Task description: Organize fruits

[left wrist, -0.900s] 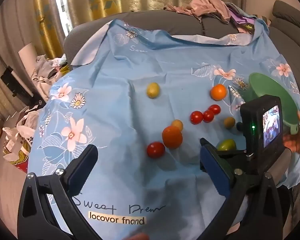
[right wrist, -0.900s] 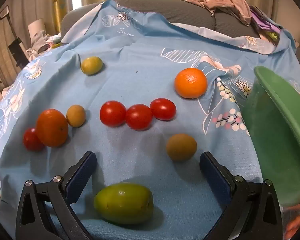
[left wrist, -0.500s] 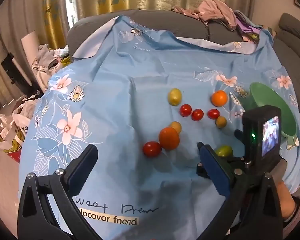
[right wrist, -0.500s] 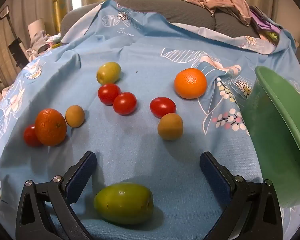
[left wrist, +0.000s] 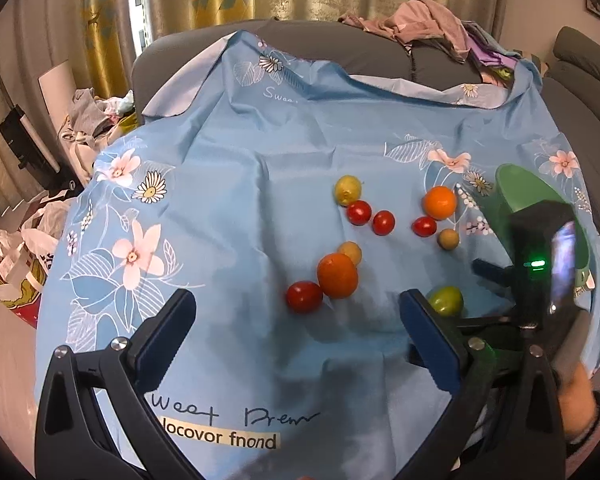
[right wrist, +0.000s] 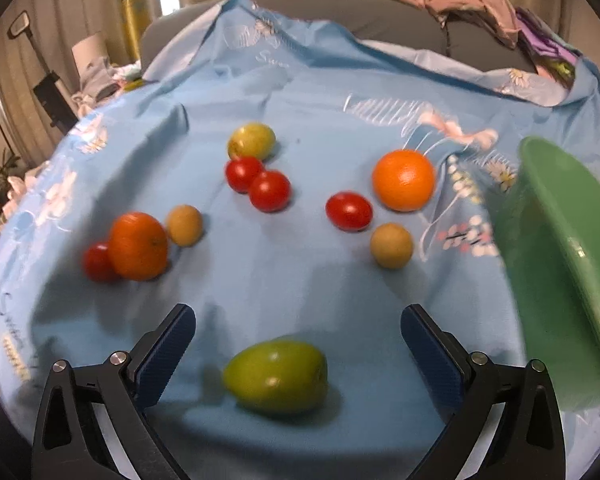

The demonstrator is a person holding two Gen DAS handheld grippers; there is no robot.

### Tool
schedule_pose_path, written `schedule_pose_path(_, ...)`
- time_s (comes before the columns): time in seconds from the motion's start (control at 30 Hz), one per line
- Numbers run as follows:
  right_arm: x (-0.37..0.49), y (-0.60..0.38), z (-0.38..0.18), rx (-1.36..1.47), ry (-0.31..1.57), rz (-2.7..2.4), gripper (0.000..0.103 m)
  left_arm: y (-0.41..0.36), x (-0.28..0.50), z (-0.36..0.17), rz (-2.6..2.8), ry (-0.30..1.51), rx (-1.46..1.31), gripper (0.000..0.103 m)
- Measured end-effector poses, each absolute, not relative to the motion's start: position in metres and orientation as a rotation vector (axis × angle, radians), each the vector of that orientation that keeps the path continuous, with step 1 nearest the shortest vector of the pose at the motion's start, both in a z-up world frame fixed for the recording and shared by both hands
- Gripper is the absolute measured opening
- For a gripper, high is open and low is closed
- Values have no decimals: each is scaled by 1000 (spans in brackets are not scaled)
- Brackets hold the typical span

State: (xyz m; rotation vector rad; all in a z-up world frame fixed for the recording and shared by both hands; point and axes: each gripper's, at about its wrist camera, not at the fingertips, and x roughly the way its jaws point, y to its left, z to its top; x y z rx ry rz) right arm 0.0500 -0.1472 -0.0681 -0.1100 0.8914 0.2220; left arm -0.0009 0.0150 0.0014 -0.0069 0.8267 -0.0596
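Several fruits lie loose on a blue flowered cloth (left wrist: 228, 208). A green fruit (right wrist: 275, 376) lies between the open fingers of my right gripper (right wrist: 296, 340); it also shows in the left wrist view (left wrist: 445, 300). Beyond it are an orange (right wrist: 403, 179), red tomatoes (right wrist: 349, 211) (right wrist: 269, 190), a tan fruit (right wrist: 391, 245) and a yellow-green fruit (right wrist: 252, 141). At the left lie a second orange (right wrist: 137, 246) and a red tomato (right wrist: 96, 262). My left gripper (left wrist: 296, 336) is open and empty above the cloth, near the tomato (left wrist: 304, 297) and orange (left wrist: 337, 275).
A green bowl (right wrist: 572, 264) stands tilted at the right edge; in the left wrist view (left wrist: 516, 188) it is partly behind the right gripper's camera body (left wrist: 542, 256). Clothes (left wrist: 428, 20) are heaped on the grey sofa behind. Bags and clutter (left wrist: 20, 248) lie on the floor at the left.
The fruits have rolled: two tomatoes now lie by the yellow-green fruit, the tan fruit by the third tomato. The left gripper has drawn back. The right gripper has shifted a little, still open.
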Motion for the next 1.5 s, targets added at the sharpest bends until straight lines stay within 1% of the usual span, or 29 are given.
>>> schedule_pose_path(0.33,16,-171,36,-93,766,230,103,15,-2,31,-53,774,38,102)
schedule_pose_path(0.53,8,-172,71,-71,754,273,103,10,-1,54,-41,751,77,102)
schedule_pose_path(0.87,-2,-175,78,-78,736,274,103,-1,-10,73,-57,697,125,102)
schedule_pose_path(1.5,-9,-172,85,-103,718,281,103,-9,-11,78,-63,681,140,102)
